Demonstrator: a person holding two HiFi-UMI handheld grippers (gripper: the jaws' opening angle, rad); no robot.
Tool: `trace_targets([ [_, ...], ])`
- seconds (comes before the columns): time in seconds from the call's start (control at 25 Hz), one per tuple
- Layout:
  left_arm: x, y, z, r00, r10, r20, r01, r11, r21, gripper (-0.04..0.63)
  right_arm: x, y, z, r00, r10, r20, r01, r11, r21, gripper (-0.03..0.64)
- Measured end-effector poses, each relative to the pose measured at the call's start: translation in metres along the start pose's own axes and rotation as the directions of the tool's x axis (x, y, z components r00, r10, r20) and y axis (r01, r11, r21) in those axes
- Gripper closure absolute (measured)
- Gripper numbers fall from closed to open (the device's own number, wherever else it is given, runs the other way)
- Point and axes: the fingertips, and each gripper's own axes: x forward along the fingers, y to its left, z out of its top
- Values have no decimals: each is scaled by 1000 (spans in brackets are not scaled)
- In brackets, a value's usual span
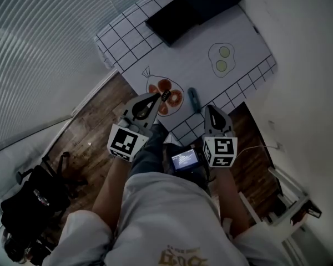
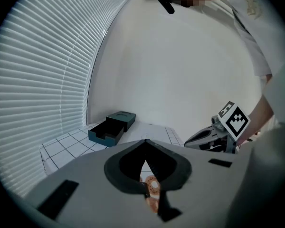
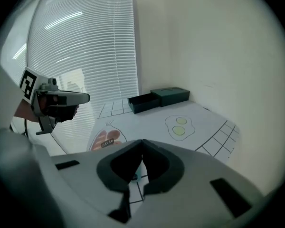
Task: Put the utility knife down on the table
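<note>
Already utility knife (image 1: pixel 192 100) on table (image 1: pixel 245 33)

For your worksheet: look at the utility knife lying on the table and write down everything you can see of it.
The utility knife is a slim, teal-blue bar that looks like plastic. It lies flat on the white printed table cover, long axis pointing roughly away from the person, just right of the red-slices drawing. Whether its blade is out is too small to tell. Nothing touches it; the right gripper, jaws shut and empty, is close beside it.
</note>
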Motion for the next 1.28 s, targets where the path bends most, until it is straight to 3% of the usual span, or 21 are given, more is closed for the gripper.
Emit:
trace_targets([
  [0.28, -8, -5, 32, 998, 29, 47, -31, 999, 34, 588, -20, -9, 28, 997, -16, 71, 17, 1000, -10, 607],
  [0.52, -15, -5, 43, 995, 86, 52, -89, 995, 50, 588, -46, -18, 60, 984, -26, 175, 19, 999, 38, 608],
  [0.8, -26, -7, 86, 980, 133, 149, -149, 983, 109, 588, -82, -27, 115, 936, -26, 352, -40, 983, 180, 609],
  [1.08, -40, -9, 120, 963, 135, 234, -163, 981, 109, 588, -100, -28, 152, 891, -53, 451, 2, 993, 114, 609],
  [1.28, -43, -16, 142, 958, 127, 256, -167, 976, 141, 588, -104, -15, 157, 885, -20, 465, -9, 998, 60, 609],
])
